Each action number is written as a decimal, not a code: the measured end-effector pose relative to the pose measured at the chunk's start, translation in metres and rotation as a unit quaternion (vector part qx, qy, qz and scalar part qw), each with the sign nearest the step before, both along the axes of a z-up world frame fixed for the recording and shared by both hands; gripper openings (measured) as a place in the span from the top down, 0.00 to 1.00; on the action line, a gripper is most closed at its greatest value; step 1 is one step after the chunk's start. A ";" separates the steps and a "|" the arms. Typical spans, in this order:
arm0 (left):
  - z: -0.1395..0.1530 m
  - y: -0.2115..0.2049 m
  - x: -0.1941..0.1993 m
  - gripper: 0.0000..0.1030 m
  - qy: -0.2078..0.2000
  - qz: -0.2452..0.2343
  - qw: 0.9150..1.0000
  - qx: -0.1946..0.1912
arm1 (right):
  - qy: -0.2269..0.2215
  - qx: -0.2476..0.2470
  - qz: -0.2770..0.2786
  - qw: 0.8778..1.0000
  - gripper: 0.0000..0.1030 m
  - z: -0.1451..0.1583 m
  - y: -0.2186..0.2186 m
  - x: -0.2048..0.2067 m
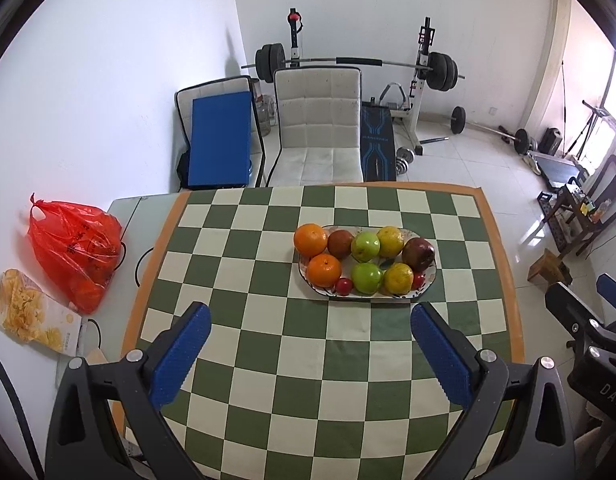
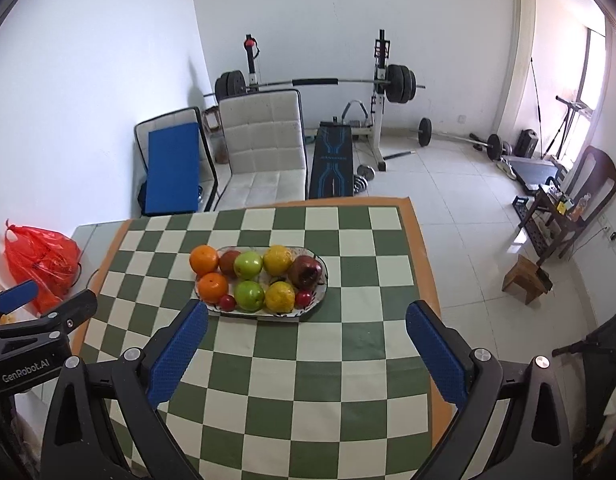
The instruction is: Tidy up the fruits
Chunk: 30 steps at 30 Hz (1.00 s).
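- Left hand-held gripper (image 1: 309,350) hangs over the near half of the checked worktop (image 1: 268,380), its blue pads spread wide and nothing between them
- Right hand-held gripper (image 2: 307,346) hovers beside it at much the same height, also gaping and empty; both point forward at the plate (image 1: 425,286)
- All the fruit sits on that oval plate toward the far middle of the worktop: two oranges on the left, two green apples (image 1: 366,278) in the centre, two yellow fruits, a dark red one (image 1: 418,254) at the right end, small red ones along the near rim
- Risk, as I judge it: the fruit is packed touching, so wide jaws coming down on one piece could shove its neighbours off the shallow rim and send them rolling toward the worktop edge
- Small red fruit (image 1: 343,286) at the rim looks likeliest to slip from a pinch
- Both grippers are tilted down and forward, well short of the plate
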<state>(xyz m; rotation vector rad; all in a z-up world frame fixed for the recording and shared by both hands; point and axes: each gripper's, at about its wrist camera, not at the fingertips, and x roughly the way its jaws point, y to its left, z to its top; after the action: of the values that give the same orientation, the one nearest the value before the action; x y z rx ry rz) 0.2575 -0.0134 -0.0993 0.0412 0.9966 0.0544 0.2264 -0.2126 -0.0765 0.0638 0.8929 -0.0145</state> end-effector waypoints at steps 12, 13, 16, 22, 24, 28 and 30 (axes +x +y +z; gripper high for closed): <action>-0.036 0.003 0.035 0.01 0.033 0.009 0.999 0.004 | 0.041 -0.004 -0.001 0.999 0.02 -0.047 -0.001 0.041; -0.036 0.004 0.036 0.01 0.034 0.009 0.999 0.003 | 0.042 -0.005 -0.001 0.999 0.02 -0.048 -0.001 0.042; -0.037 0.006 0.039 0.01 0.034 0.010 0.999 0.002 | 0.042 -0.005 -0.001 0.999 0.02 -0.049 0.000 0.044; -0.038 0.007 0.039 0.01 0.031 0.012 0.999 -0.001 | 0.043 -0.003 0.000 0.999 0.02 -0.050 0.001 0.047; -0.038 0.007 0.039 0.01 0.031 0.011 0.999 -0.002 | 0.043 -0.003 0.000 0.999 0.02 -0.050 0.001 0.047; -0.037 0.005 0.038 0.01 0.027 0.009 1.000 -0.001 | 0.044 -0.003 0.001 0.999 0.02 -0.049 0.001 0.048; -0.037 0.005 0.038 0.01 0.027 0.009 1.000 -0.001 | 0.044 -0.003 0.001 0.999 0.02 -0.050 0.001 0.049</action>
<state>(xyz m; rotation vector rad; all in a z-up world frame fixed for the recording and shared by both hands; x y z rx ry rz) 0.2957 -0.0087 -0.1360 0.0320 1.0512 0.0685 0.2753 -0.2115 -0.1264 0.0576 0.9799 -0.0183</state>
